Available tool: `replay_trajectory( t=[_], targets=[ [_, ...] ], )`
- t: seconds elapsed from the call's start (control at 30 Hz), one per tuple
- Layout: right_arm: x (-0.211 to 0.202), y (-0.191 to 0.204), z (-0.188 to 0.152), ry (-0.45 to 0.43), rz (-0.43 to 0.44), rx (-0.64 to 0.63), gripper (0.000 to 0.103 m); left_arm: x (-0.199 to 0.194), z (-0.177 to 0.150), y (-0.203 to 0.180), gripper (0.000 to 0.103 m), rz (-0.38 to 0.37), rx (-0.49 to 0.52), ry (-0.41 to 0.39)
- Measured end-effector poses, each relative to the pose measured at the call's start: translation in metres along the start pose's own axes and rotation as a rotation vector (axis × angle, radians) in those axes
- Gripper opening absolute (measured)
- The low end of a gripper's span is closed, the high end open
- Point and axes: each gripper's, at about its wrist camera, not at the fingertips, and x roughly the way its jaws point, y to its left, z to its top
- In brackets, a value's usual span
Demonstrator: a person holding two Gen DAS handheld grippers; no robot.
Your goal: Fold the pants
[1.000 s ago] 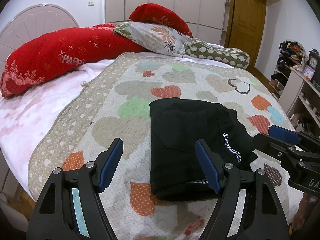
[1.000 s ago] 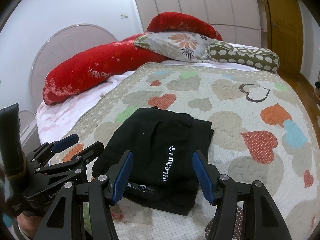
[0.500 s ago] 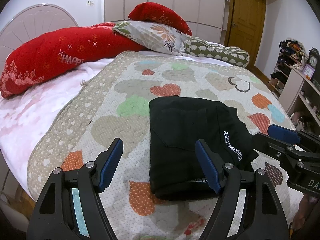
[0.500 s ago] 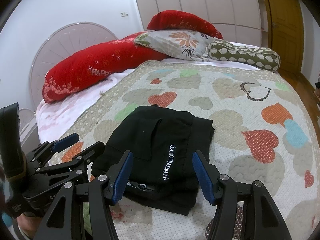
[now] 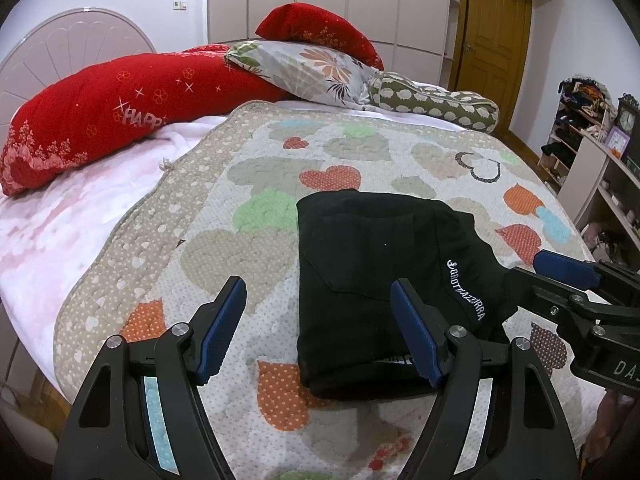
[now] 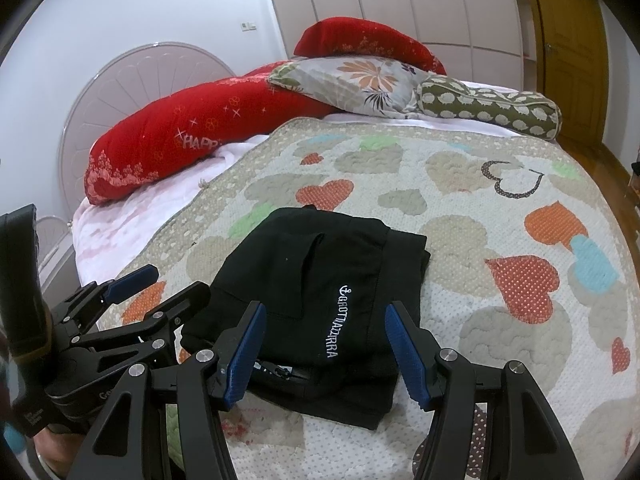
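Note:
Black pants (image 5: 372,264) lie folded into a compact rectangle on the heart-patterned quilt (image 5: 248,184), white embroidered lettering on top. My left gripper (image 5: 316,284) hovers open over the bundle's near left edge, nothing between its blue pads. In the right wrist view the same pants (image 6: 320,272) sit just ahead of my right gripper (image 6: 325,308), which also stands open and empty above the near edge with the zipper. Each gripper shows in the other's view: the right gripper (image 5: 556,280) at the pants' right side, the left gripper (image 6: 168,284) at their left side.
Red pillows (image 5: 120,116), a floral pillow (image 5: 312,68) and a spotted bolster (image 5: 436,104) line the head of the bed by the round headboard (image 6: 132,112). A pink sheet (image 5: 60,232) shows at left. Shelves (image 5: 592,152) stand right, beside a wooden door (image 5: 492,32).

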Motion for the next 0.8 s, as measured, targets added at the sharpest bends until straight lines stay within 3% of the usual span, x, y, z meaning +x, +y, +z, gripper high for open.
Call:
replay_trajectory(
  t=[0.8],
  targets=[
    [-0.0010,-0.0027,0.0004,0.001,-0.012,-0.002,0.060,-0.0027,0.0002,0.0037,0.076,-0.008,-0.001,-0.005]
  ],
)
